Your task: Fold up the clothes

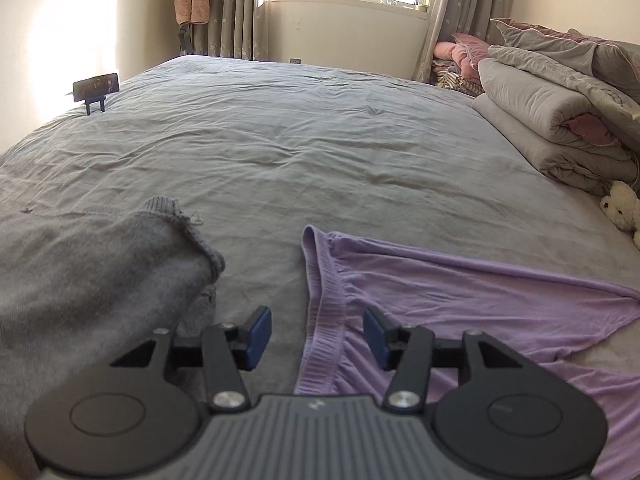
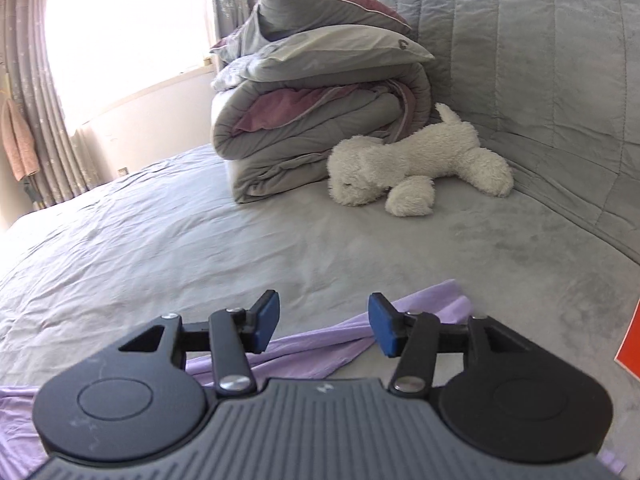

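A purple garment (image 1: pixel 460 300) with a ribbed waistband (image 1: pixel 320 320) lies spread on the grey bed sheet (image 1: pixel 300 152). My left gripper (image 1: pixel 317 334) is open just above it, with the waistband between its blue pads. A grey knit garment (image 1: pixel 92 272) lies bunched to the left. In the right wrist view my right gripper (image 2: pixel 323 324) is open over a narrow purple end of the garment (image 2: pixel 320 340), holding nothing.
Folded grey and mauve quilts and pillows (image 1: pixel 560 92) are stacked at the headboard end, also in the right wrist view (image 2: pixel 312 120). A white plush dog (image 2: pixel 420 164) lies beside them. A phone on a stand (image 1: pixel 96 88) sits at the far left bed edge. An orange object (image 2: pixel 630 344) shows at the right edge.
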### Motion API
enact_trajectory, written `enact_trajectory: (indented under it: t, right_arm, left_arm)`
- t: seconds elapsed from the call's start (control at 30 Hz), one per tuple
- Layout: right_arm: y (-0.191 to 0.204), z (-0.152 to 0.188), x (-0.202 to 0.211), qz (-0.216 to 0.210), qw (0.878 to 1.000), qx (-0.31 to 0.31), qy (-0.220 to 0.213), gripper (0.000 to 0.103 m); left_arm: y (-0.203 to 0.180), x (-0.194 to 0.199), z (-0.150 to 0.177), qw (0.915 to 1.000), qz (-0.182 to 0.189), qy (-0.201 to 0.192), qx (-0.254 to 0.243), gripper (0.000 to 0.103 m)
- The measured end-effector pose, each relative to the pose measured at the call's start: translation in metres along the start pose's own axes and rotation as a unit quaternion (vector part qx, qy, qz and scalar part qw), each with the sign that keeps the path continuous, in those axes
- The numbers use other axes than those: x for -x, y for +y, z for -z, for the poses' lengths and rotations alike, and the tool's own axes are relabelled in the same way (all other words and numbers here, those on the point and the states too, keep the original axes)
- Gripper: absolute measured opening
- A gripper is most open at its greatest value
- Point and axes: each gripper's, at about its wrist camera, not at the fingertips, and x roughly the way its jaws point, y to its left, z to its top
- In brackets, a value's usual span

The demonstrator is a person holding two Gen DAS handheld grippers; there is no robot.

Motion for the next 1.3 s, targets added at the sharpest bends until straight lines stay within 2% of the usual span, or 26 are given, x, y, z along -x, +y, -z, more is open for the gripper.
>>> enact_trajectory:
  t: [0.1,0.2,0.3,0.37,0.47,0.63,0.7,0.77,0.83,0.97,1.1,1.17,1.2,1.27,1.3]
  right_arm:
    - [0.027,0.021,0.028,-0.047,0.998,0.028,0.010,0.054]
    - [0.043,0.043,0.049,-0.062,0.996,0.059,0.021,0.054]
    - [0.039,0.067,0.065,-0.066,0.995,0.062,0.047,0.054]
    - [0.027,0.084,0.074,-0.052,0.995,0.047,0.068,0.054]
    - [-0.006,0.105,0.086,-0.016,0.996,-0.007,0.093,0.054]
    - [-0.072,0.124,0.111,0.051,0.984,-0.144,0.091,0.054]
    - [-0.090,0.126,0.117,0.076,0.977,-0.182,0.078,0.054]
    - [-0.107,0.126,0.120,0.100,0.970,-0.213,0.067,0.054]
    - [-0.123,0.125,0.122,0.122,0.961,-0.240,0.058,0.054]
    - [-0.139,0.119,0.115,0.158,0.959,-0.230,0.056,0.054]
    - [-0.162,0.118,0.100,0.140,0.945,-0.289,0.067,0.055]
    - [-0.167,0.114,0.094,0.133,0.945,-0.292,0.068,0.055]
    - [-0.169,0.112,0.091,0.133,0.946,-0.289,0.070,0.054]
    - [-0.171,0.109,0.084,0.133,0.948,-0.277,0.079,0.036]
    - [-0.171,0.108,0.080,0.133,0.950,-0.268,0.084,0.018]
  left_arm:
    - [0.010,0.008,0.019,0.9996,0.011,0.014,0.023,0.052]
    - [0.018,0.006,0.031,0.9988,0.011,0.020,0.043,0.052]
    - [0.026,0.002,0.044,0.9957,0.025,0.046,0.076,0.052]
    - [0.028,0.002,0.050,0.9944,0.032,0.052,0.086,0.055]
    - [0.030,0.000,0.057,0.9926,0.042,0.059,0.097,0.058]
    - [0.034,-0.009,0.061,0.9884,0.050,0.063,0.129,0.055]
    - [0.035,-0.012,0.062,0.9865,0.051,0.063,0.142,0.051]
    - [0.034,-0.015,0.061,0.9865,0.050,0.063,0.143,0.037]
    - [0.032,-0.017,0.061,0.9865,0.048,0.064,0.143,0.026]
    - [0.030,-0.019,0.060,0.9874,0.042,0.062,0.140,0.023]
    - [0.030,-0.020,0.060,0.9881,0.038,0.061,0.136,0.016]
    - [0.031,-0.020,0.059,0.9880,0.039,0.062,0.136,0.010]
    - [0.031,-0.020,0.059,0.9879,0.039,0.062,0.136,0.010]
    - [0.033,-0.019,0.057,0.9878,0.040,0.057,0.140,0.008]
    - [0.033,-0.017,0.055,0.9878,0.040,0.053,0.141,0.007]
